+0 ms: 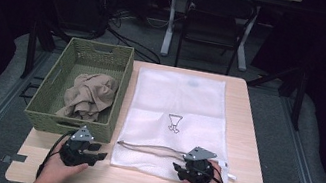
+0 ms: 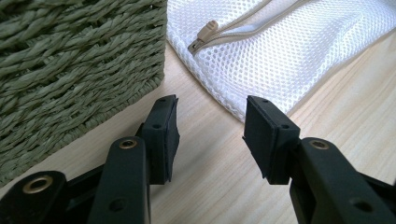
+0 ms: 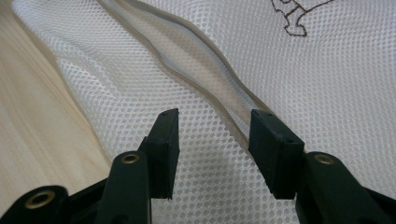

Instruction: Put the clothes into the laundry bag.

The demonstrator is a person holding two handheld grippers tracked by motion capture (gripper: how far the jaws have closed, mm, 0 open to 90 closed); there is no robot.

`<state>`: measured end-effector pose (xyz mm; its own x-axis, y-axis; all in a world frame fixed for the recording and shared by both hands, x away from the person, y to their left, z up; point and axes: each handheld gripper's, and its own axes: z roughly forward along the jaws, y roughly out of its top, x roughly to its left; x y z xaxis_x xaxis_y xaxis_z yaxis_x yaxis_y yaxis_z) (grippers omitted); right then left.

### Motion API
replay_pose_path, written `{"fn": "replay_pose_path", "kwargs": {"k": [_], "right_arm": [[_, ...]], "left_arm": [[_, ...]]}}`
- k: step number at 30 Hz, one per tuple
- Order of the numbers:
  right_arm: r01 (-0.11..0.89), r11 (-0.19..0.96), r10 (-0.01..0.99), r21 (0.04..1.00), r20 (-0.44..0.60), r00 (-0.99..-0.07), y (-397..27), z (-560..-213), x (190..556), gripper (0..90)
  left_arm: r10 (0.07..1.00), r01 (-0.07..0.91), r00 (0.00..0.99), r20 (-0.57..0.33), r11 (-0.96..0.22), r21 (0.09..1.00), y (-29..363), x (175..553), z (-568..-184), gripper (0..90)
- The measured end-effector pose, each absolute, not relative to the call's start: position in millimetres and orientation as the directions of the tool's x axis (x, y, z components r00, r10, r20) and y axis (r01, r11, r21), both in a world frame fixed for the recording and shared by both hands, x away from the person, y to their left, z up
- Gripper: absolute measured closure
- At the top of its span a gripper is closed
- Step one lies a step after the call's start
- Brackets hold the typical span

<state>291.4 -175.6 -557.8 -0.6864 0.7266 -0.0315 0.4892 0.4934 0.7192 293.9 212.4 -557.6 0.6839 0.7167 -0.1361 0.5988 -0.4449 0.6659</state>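
Mesh bag (image 2: pixel 280 51): far end cut off by the top and right edges in the left gripper view.
Printed emblem (image 1: pixel 173 123): too small to identify from the high view; cropped at the top edge in the right gripper view.
Basket (image 2: pixel 70 70): one corner visible.
Beige cloth (image 1: pixel 89 95): underside hidden in basket.
Forearms: cut off at the bottom edge.

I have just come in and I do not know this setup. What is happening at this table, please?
A person holds two grippers at the near edge of a wooden table. The left gripper is open over bare wood beside a green woven basket with a beige cloth in it. The right gripper is open above a white mesh laundry bag, near its zipper, which stands partly open. Nothing is gripped yet.
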Motion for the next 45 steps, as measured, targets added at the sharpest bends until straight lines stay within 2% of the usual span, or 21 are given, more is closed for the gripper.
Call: {"fn": "replay_pose_path", "kwargs": {"k": [25, 34, 45], "right_arm": [[0.515, 0.468, 0.747, 0.718, -0.011, -0.664, -175.4, -552.9, 296.3, 52.3], [0.489, 0.504, 0.738, 0.712, -0.062, -0.671, -172.2, -543.8, 295.5, 56.4], [0.487, 0.516, 0.741, 0.704, -0.083, -0.666, -164.9, -540.6, 306.1, 52.8]], "left_arm": [[0.695, 0.606, 0.694, -0.186, -0.424, 0.673, 205.9, 285.8, -554.7, 52.7], [0.682, 0.587, 0.712, -0.167, -0.448, 0.674, 196.0, 286.9, -555.9, 52.4], [0.657, 0.570, 0.736, -0.162, -0.473, 0.672, 180.6, 293.1, -558.8, 52.3]]}}
